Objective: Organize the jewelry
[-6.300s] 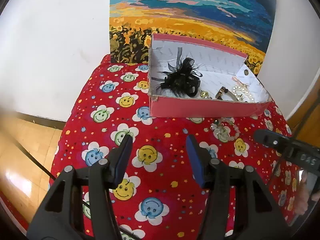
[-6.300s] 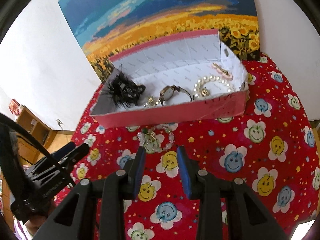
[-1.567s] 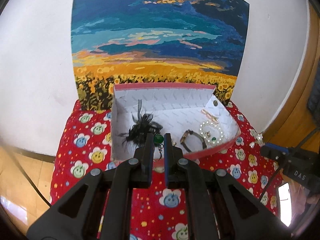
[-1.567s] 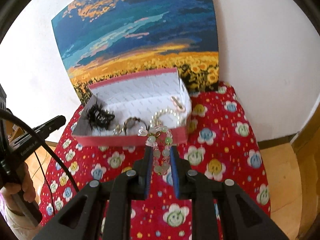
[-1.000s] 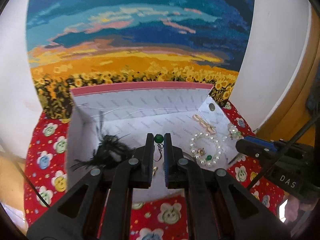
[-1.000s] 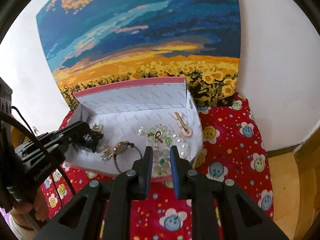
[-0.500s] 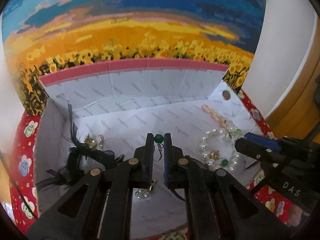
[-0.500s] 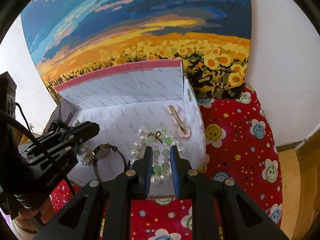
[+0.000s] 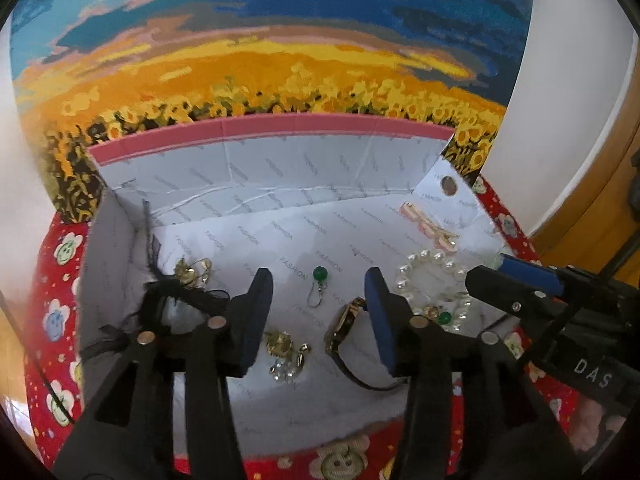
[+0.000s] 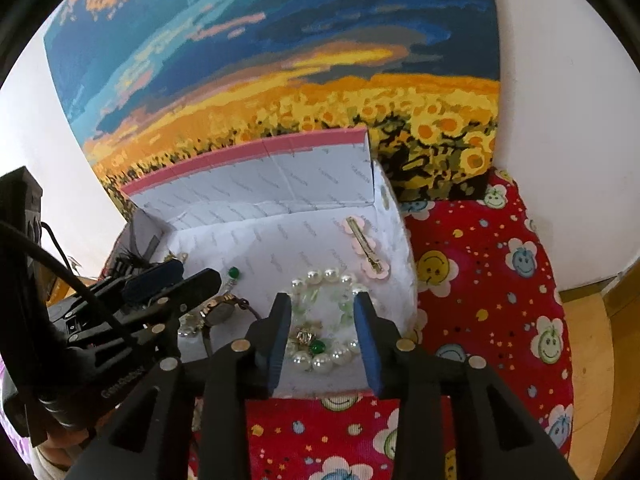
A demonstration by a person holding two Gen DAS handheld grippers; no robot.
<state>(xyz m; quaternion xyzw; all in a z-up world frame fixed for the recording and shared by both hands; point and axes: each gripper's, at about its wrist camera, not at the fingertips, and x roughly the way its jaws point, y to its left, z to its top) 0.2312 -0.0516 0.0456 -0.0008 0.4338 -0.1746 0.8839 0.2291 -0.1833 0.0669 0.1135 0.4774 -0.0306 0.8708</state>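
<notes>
A pink box (image 9: 260, 130) lined with white paper holds the jewelry. My left gripper (image 9: 318, 286) is open above the box floor, and a green bead earring (image 9: 319, 282) lies loose between its fingers. My right gripper (image 10: 322, 302) is open over the box's right end. A pale green bead bracelet (image 10: 320, 304) lies between its fingers, inside a pearl bracelet (image 10: 332, 276). A gold watch (image 9: 346, 320), gold earrings (image 9: 286, 350), a black feather hairpiece (image 9: 176, 304) and a pink hair clip (image 10: 366, 246) also lie in the box.
The box stands on a red smiley-flower cloth (image 10: 500, 280) against a sunflower painting (image 9: 260, 60) and white wall. Wooden floor (image 10: 592, 340) shows off the right. Each gripper shows in the other's view, the left gripper (image 10: 176, 280) at the left, the right gripper (image 9: 516, 284) at the right.
Both grippers have opened. The green earring has dropped from the left gripper onto the box floor, and the green bead bracelet has dropped from the right gripper into the pearl bracelet.
</notes>
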